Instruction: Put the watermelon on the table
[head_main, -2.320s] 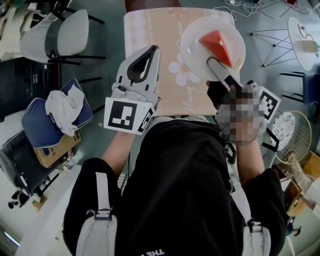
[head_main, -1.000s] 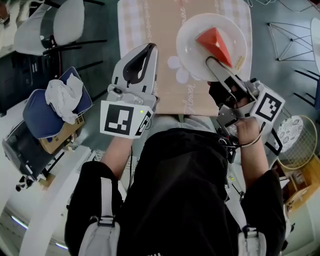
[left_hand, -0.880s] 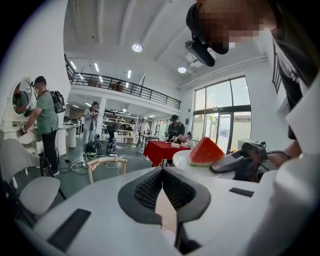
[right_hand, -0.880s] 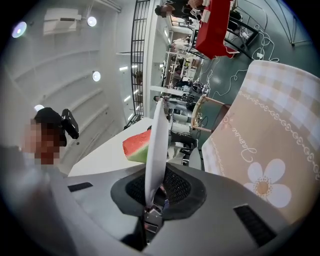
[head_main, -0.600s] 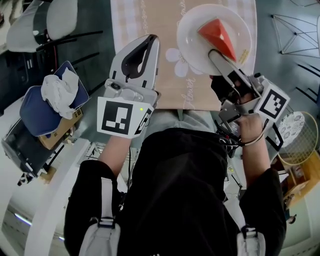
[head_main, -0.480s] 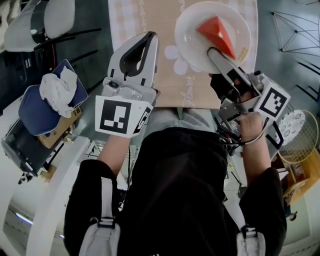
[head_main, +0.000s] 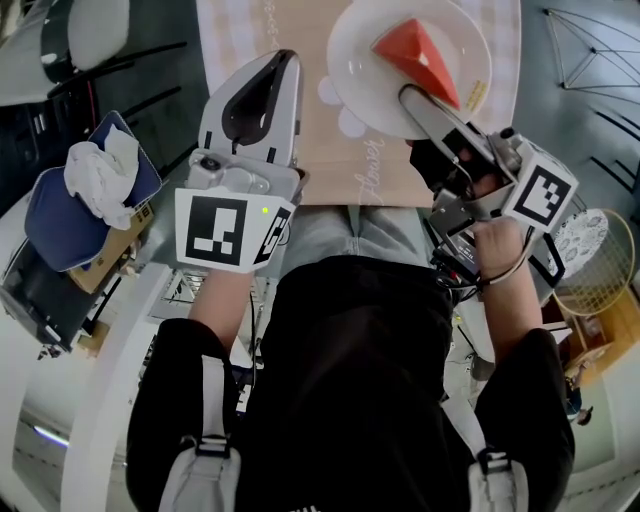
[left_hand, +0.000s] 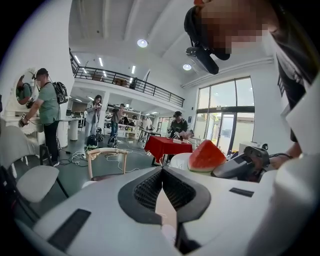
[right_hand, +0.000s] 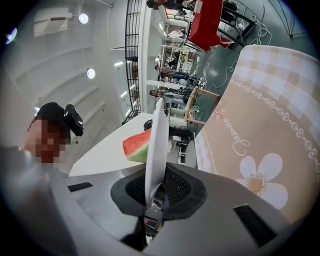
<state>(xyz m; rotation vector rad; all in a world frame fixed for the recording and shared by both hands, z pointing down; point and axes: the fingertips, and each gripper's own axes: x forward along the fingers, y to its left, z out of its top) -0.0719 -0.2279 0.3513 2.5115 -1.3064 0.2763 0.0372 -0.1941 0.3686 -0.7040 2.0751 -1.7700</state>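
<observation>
Clamping the near rim of the plate (head_main: 355, 75), the right gripper (head_main: 412, 98) has its jaws narrowed onto the white edge. The watermelon (head_main: 418, 58), a red wedge with green rind, lies on the plate just beyond the jaw tips. In the right gripper view a strip of room shows between the plate and the table (head_main: 310, 165), so the plate hangs above the beige flowered cloth (head_main: 335, 150) without touching it. The left gripper (head_main: 282, 56) hovers to the plate's left over the cloth's near part, jaws together with nothing between them.
</observation>
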